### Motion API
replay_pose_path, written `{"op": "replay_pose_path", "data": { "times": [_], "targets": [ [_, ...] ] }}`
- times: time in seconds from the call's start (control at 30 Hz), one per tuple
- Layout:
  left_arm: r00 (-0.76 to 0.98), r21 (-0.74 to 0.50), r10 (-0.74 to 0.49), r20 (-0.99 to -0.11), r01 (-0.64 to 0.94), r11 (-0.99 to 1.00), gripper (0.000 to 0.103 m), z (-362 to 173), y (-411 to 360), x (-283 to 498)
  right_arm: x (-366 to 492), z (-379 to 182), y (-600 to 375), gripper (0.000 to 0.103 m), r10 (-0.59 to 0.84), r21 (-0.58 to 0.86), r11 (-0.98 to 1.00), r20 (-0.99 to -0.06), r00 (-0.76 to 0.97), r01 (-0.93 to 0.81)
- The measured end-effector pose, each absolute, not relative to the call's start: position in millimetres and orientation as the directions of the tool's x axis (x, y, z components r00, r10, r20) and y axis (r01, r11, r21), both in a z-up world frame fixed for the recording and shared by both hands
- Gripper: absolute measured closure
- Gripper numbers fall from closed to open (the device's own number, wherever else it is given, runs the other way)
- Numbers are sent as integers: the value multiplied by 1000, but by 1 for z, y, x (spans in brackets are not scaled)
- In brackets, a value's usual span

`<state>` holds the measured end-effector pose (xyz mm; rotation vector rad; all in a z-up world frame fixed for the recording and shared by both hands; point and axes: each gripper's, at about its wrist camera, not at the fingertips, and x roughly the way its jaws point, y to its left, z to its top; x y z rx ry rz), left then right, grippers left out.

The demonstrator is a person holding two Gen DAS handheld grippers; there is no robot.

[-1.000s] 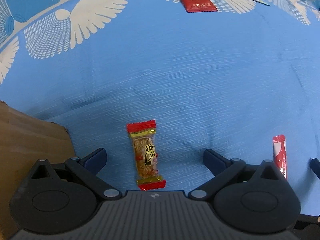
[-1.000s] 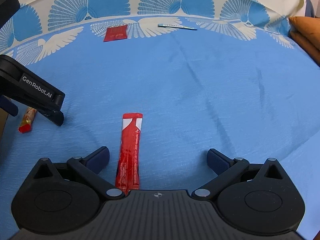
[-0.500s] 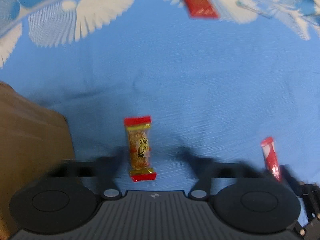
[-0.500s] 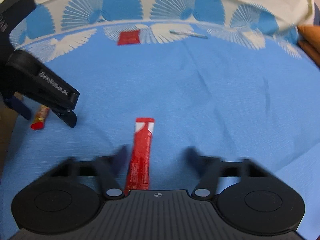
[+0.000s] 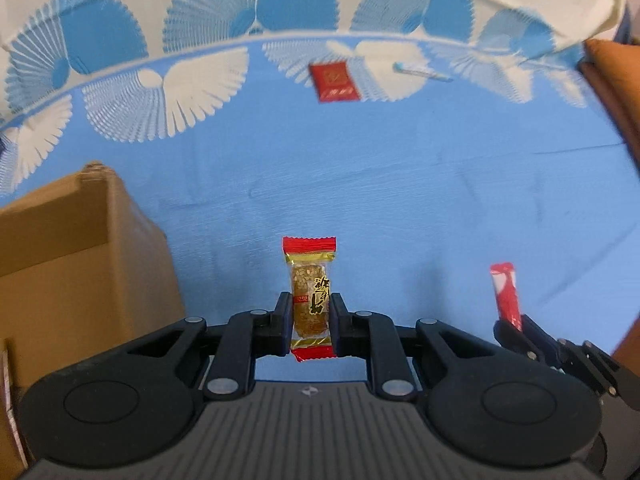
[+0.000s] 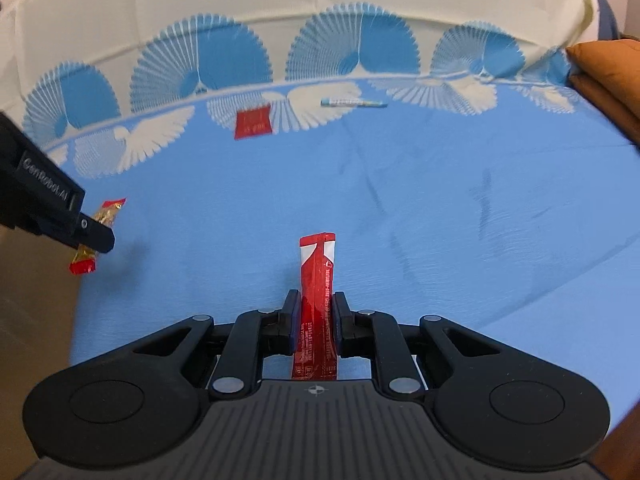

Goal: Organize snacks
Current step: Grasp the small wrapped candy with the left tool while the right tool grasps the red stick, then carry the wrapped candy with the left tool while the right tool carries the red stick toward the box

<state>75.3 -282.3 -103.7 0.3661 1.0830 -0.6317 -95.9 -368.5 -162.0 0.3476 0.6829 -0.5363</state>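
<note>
My left gripper [image 5: 310, 320] is shut on a peanut candy bar [image 5: 309, 280] with red wrapper ends and holds it above the blue cloth. It also shows in the right wrist view [image 6: 106, 216], held by the left gripper [image 6: 94, 238]. My right gripper [image 6: 316, 316] is shut on a long red stick packet [image 6: 316, 276] and holds it up off the cloth. That packet [image 5: 505, 292] and the right gripper [image 5: 516, 326] also show at the right of the left wrist view.
A brown cardboard box [image 5: 60, 248] stands at the left. A flat red packet [image 5: 334, 81] [image 6: 253, 123] and a thin blue stick [image 5: 420, 72] [image 6: 354, 102] lie far back on the cloth. A brown cushion [image 6: 608, 72] sits at the far right.
Both grippers went from open over the snacks to shut on them, and both have lifted their snacks off the cloth.
</note>
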Motion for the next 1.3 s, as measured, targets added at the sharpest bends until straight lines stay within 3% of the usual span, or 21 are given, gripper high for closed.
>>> {"op": "replay_pose_path", "data": {
  "times": [0.57,0.9,1.3],
  "targets": [
    [448,-18,-390,-804,639,769,83,7,-129,-51,-200,-66,-255,85,-212,219,895,-560,801,390],
    [537,7,-358,-764,561,828,83,26,-31,-101,-230,-46,-172,85,-60,211,956,-546,835,206],
    [564,-20,-339,-753,496,868,83,18,34,-133,-236,-38,-120,85,-21,122,986,-567,823,109]
  ]
}}
